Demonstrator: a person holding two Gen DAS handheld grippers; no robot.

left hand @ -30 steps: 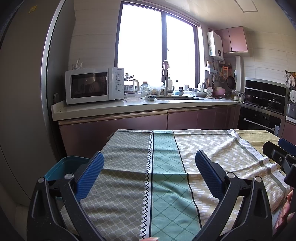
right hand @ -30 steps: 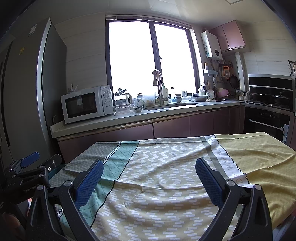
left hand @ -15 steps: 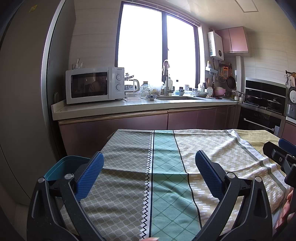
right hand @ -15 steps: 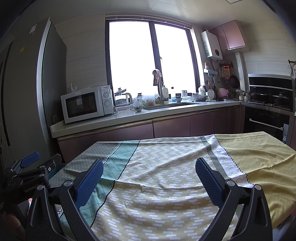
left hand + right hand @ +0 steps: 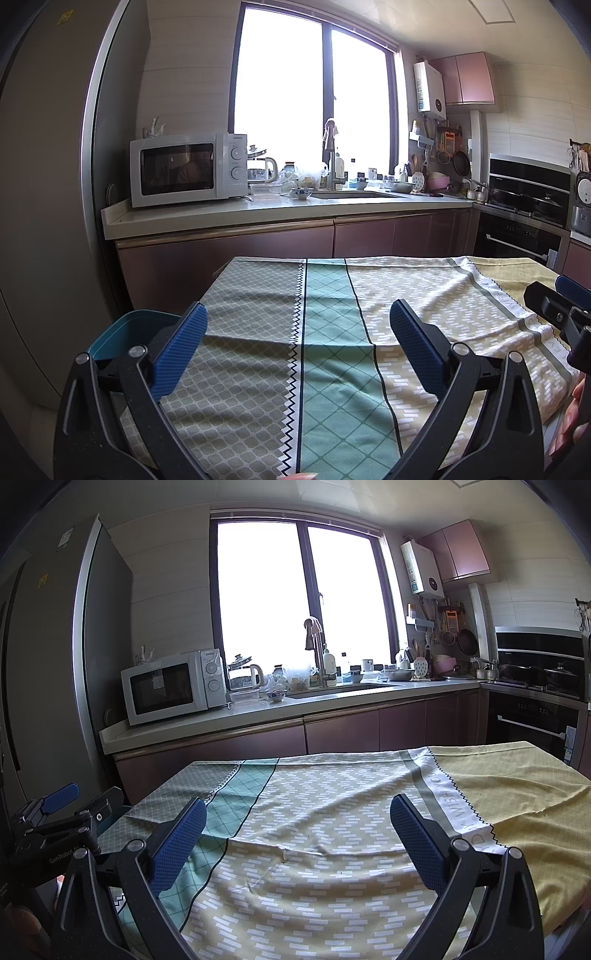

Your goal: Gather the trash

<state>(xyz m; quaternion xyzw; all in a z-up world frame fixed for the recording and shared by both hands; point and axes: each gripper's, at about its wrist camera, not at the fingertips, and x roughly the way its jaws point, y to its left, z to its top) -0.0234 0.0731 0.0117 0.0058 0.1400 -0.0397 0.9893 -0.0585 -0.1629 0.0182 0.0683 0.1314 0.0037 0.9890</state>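
A table covered with a patterned cloth (image 5: pixel 332 332) in grey, green and yellow bands fills the near field of both views; the cloth also shows in the right wrist view (image 5: pixel 332 830). No trash shows on it. A teal bin (image 5: pixel 125 332) stands on the floor at the table's left edge. My left gripper (image 5: pixel 298 332) is open and empty above the near left part of the table. My right gripper (image 5: pixel 298 823) is open and empty above the near middle. Each gripper shows at the edge of the other's view.
A counter (image 5: pixel 258 214) runs along the far wall with a white microwave (image 5: pixel 184 170), a kettle, bowls, a sink and a tap. A tall fridge (image 5: pixel 48 184) stands at the left. An oven and a stove (image 5: pixel 524 206) stand at the right.
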